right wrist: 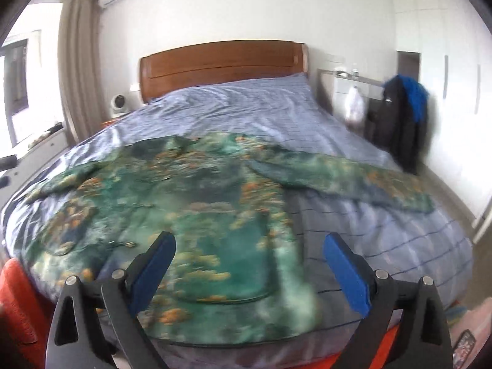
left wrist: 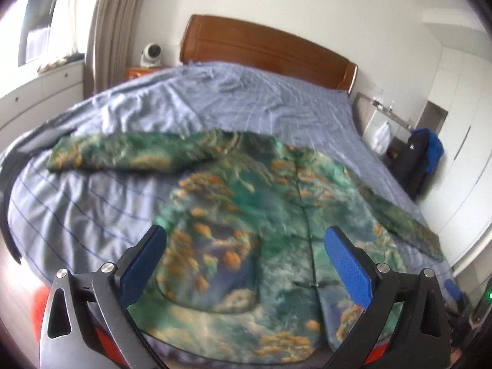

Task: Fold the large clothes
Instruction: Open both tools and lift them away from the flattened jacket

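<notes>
A large green jacket (left wrist: 246, 215) with an orange and teal print lies spread flat, front up, on the blue striped bed (left wrist: 92, 215). Both sleeves stretch out sideways: one sleeve (left wrist: 123, 153) to the left, the other sleeve (right wrist: 353, 178) toward the right edge. My left gripper (left wrist: 246, 246) hovers open above the jacket's lower hem, with nothing between its blue pads (left wrist: 347, 264). My right gripper (right wrist: 250, 255) is open too, over the jacket (right wrist: 184, 203) near its pocket and right edge, holding nothing.
A wooden headboard (right wrist: 221, 61) stands at the bed's far end. A dark and blue garment (right wrist: 402, 117) hangs on a stand to the right of the bed. A small white fan (left wrist: 150, 53) sits on a bedside cabinet at the left, next to a curtain (left wrist: 113, 30).
</notes>
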Demonstrator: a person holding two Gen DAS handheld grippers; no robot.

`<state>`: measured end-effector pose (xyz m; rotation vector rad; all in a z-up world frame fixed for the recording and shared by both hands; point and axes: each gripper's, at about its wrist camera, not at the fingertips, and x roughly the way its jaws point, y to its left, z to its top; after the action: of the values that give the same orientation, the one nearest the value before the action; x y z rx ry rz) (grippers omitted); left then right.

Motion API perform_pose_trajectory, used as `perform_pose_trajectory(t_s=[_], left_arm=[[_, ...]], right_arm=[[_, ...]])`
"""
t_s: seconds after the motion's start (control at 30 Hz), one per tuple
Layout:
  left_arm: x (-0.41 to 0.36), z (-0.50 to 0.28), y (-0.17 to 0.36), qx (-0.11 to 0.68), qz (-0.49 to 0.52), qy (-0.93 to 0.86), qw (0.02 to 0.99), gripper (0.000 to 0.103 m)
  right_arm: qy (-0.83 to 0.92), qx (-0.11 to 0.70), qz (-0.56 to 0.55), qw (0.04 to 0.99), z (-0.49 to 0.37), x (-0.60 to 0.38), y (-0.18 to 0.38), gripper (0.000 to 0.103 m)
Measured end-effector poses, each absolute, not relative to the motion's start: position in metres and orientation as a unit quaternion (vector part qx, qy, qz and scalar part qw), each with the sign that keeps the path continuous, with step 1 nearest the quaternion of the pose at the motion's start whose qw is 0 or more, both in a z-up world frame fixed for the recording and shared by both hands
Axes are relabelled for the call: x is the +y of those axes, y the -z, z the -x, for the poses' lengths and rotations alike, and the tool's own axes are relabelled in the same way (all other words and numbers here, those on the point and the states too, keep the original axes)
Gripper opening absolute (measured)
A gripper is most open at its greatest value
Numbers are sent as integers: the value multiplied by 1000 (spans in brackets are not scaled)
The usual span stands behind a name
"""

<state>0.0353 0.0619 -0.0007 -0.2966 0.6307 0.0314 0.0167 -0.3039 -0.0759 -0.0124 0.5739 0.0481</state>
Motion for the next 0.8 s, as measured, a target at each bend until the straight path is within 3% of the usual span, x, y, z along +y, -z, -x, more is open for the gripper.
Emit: perform_pose_trajectory(t_s=[0.3,0.8], left_arm=[[26,-24,25,333,66,-26,940,102],[-2,-20,23,302,2,-24,953,103]], right_arm=[[-78,304,38,949,6,-272,96,96],[-96,307,43,946,7,-253,106,96]])
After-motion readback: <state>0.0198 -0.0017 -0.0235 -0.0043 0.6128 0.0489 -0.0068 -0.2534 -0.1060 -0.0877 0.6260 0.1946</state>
